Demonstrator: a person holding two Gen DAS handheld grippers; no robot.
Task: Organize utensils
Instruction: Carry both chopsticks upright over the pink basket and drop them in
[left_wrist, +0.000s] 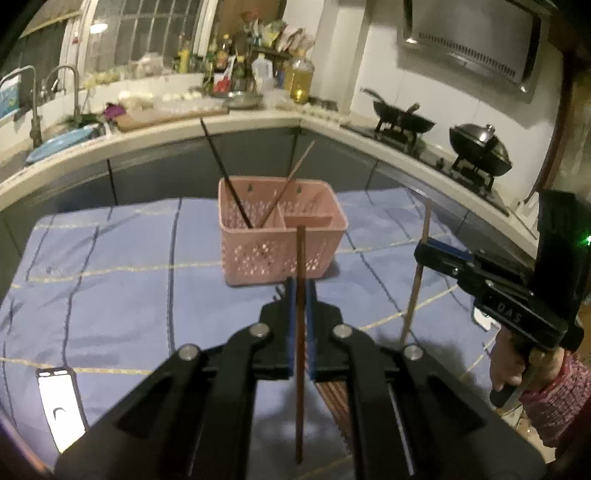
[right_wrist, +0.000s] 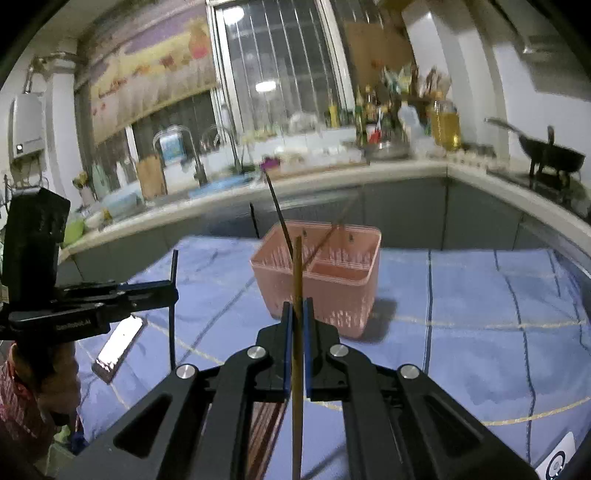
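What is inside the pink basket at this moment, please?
In the pink basket, two chopsticks lean in the large compartment: a dark chopstick and a lighter chopstick. The small compartment looks empty, but its bottom is hidden by the walls.

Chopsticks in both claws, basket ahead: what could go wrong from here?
1. Each claw, left claw and right claw, pinches one upright chopstick: dark chopstick, light chopstick. Either could pivot or slip.
2. Two chopsticks already lean crossed in the pink basket; new ones may knock them.
3. The basket looks light, so a push could shift or tip it.
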